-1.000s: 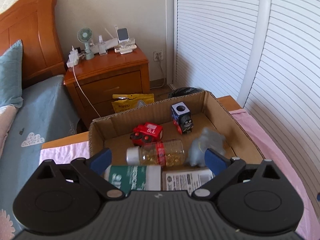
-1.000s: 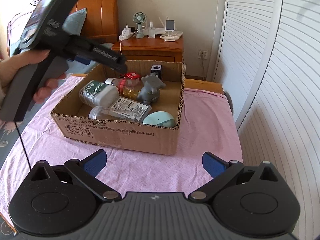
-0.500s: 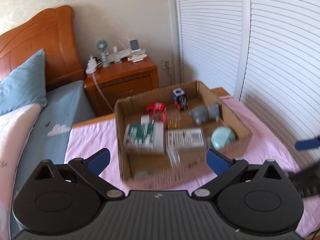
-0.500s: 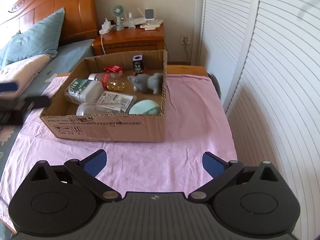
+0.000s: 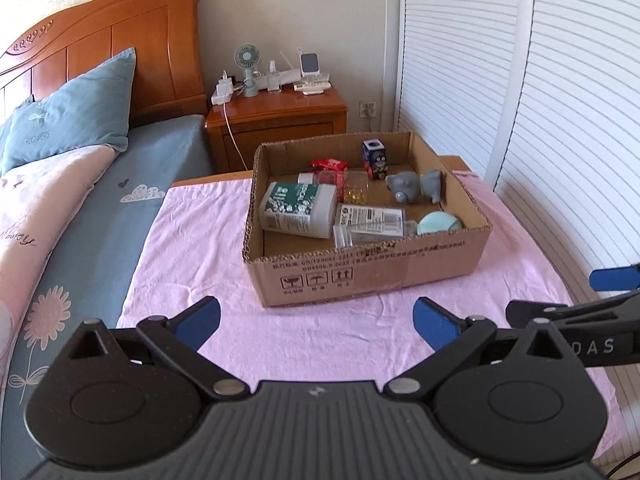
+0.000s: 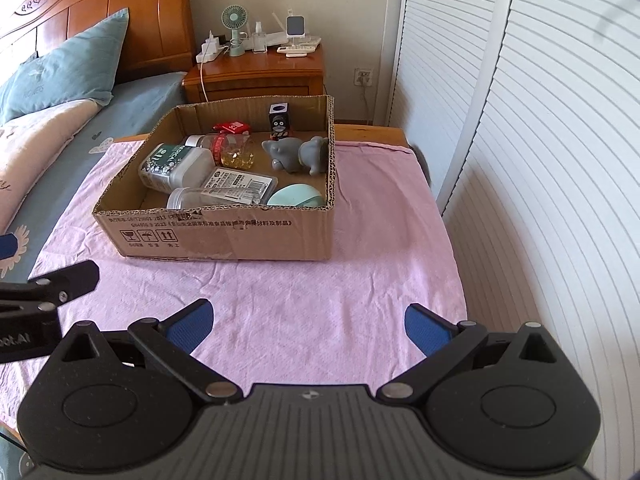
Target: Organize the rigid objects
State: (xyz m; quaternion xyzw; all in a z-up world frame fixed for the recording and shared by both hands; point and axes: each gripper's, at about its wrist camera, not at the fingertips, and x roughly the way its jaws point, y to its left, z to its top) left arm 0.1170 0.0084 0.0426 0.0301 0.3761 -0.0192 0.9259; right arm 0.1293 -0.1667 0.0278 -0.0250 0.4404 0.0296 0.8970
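Box: cardboard box (image 5: pixel 360 276) stands on the pink-clothed surface (image 5: pixel 192 256), near the bed (image 5: pixel 100 216).
Contents: green-labelled bottle (image 5: pixel 298 210), clear capsule bottle (image 6: pixel 228 150), flat clear bottle (image 5: pixel 370 224), red toy car (image 5: pixel 329 166), blue toy train (image 5: pixel 375 159), grey elephant toy (image 6: pixel 298 155) and teal round item (image 6: pixel 295 197), all inside the box.
Left gripper (image 5: pixel 318 322): fingers apart, empty, over the cloth short of the box.
Right gripper (image 6: pixel 308 320): fingers apart, empty, also short of the box.
Background: nightstand (image 6: pixel 260 74) carrying a small fan (image 6: pixel 234 26).

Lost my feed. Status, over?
Left gripper and right gripper open, empty. Items in cardboard box on pink cloth. Nothing in the way.
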